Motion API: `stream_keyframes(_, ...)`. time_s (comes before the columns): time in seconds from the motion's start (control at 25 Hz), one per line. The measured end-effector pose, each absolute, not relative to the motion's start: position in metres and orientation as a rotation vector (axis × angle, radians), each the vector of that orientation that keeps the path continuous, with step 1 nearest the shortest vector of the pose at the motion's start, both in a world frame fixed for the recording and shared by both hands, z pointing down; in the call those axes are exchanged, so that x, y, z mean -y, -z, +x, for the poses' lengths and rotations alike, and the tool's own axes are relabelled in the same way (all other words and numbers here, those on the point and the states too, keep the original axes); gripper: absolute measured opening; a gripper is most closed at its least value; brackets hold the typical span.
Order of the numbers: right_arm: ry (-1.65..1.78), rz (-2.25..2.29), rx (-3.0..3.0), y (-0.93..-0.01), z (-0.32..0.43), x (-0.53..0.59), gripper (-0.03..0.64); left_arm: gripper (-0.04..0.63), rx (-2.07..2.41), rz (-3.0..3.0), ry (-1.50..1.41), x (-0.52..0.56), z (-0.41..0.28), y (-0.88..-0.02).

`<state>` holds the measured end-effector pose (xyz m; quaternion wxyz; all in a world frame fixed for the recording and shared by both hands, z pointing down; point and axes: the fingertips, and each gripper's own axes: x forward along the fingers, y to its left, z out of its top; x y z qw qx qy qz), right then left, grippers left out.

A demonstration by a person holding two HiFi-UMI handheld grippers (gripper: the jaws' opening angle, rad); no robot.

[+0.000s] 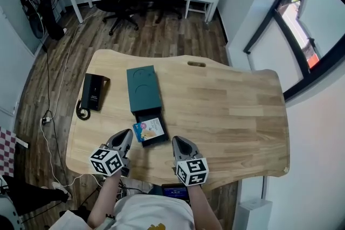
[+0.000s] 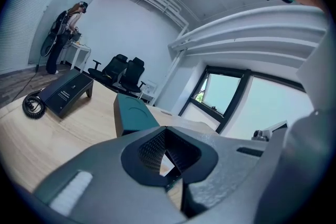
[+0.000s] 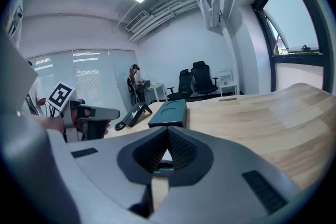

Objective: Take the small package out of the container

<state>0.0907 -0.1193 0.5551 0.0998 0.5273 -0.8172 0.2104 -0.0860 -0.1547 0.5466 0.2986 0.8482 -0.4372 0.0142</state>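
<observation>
The small package [image 1: 149, 128] lies in the pulled-out drawer [image 1: 157, 140] of a green box [image 1: 143, 89] on the bench [image 1: 232, 116]. It sits between the left tongs [image 1: 125, 136] and right tongs [image 1: 178, 143], just ahead of their tips. Both tongs are clenched on nothing. Only the head view shows the package. Each gripper view shows just the box's top, and a telephone [image 1: 94, 93] beyond it.
</observation>
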Motion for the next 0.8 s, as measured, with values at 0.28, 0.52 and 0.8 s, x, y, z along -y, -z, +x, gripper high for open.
stream_keyframes(0.28, -0.642, 1.501, 2.399, -0.573, 0.084, 0.122, 0.003, 0.0, 1.168, 2.199, -0.127, 0.151, -0.089, -0.576)
stream_keyframes(0.52, -0.6, 1.438, 2.391, -0.581, 0.074, 0.129, 0.003, 0.002, 1.17, 2.097, -0.151, 0.152, -0.098, -0.601)
stream_keyframes(0.8, -0.627, 1.396, 2.367, -0.597, 0.072, 0.138, 0.003, 0.002, 1.142, 2.041, -0.162, 0.157, -0.099, -0.621)
